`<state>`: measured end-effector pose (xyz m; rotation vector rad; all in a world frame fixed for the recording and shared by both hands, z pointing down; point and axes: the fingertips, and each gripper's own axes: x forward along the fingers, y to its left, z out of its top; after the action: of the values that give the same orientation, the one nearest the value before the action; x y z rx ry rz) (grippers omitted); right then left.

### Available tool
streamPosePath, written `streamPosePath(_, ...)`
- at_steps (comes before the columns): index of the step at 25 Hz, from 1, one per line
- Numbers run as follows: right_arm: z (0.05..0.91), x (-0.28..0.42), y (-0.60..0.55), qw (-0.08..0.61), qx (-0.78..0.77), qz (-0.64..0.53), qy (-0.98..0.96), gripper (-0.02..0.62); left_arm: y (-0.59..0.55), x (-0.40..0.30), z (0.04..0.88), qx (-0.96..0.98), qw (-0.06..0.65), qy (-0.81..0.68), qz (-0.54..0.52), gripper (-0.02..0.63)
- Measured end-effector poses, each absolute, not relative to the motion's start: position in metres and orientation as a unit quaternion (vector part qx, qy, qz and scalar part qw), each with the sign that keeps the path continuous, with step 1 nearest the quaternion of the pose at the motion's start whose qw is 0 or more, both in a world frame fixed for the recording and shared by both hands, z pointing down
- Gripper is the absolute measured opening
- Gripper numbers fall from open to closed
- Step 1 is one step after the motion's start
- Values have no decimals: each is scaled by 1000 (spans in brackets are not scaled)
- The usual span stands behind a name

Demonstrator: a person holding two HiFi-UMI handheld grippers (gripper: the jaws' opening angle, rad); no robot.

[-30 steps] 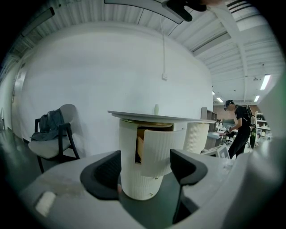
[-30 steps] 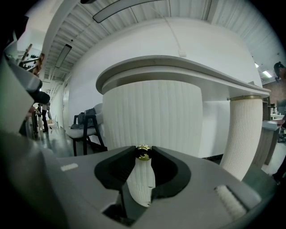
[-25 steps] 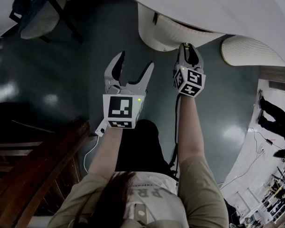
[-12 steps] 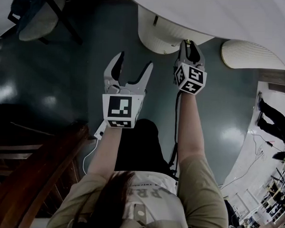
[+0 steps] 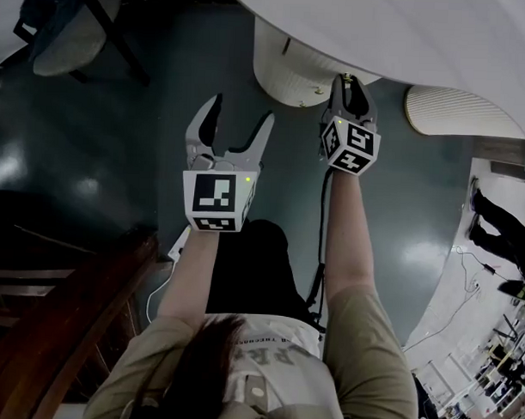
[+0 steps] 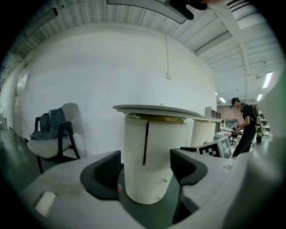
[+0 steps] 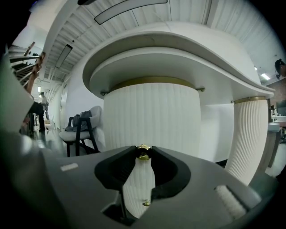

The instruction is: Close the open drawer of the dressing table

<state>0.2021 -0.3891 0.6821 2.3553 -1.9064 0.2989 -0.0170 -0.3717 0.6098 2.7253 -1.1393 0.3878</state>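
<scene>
Gripping with right tongs the gold knob of the ribbed white drawer under the table, forearm stretched straight ahead. Holding left tongs apart and empty, alongside, aimed at the same drawer.

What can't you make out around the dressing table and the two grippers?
- Head view: the tabletop overhangs the pedestal, hiding any drawer gap.
- Right gripper view: the right gripper, shut on the gold knob, covers much of the pedestal.
- Left gripper view: clothes on the chair are too small.
</scene>
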Motion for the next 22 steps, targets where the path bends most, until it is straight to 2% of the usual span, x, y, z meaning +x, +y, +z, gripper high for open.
streamPosePath(22,678,208,-400,29,774,98,-625,115,-386,-11,627,911,80,-382,134,348)
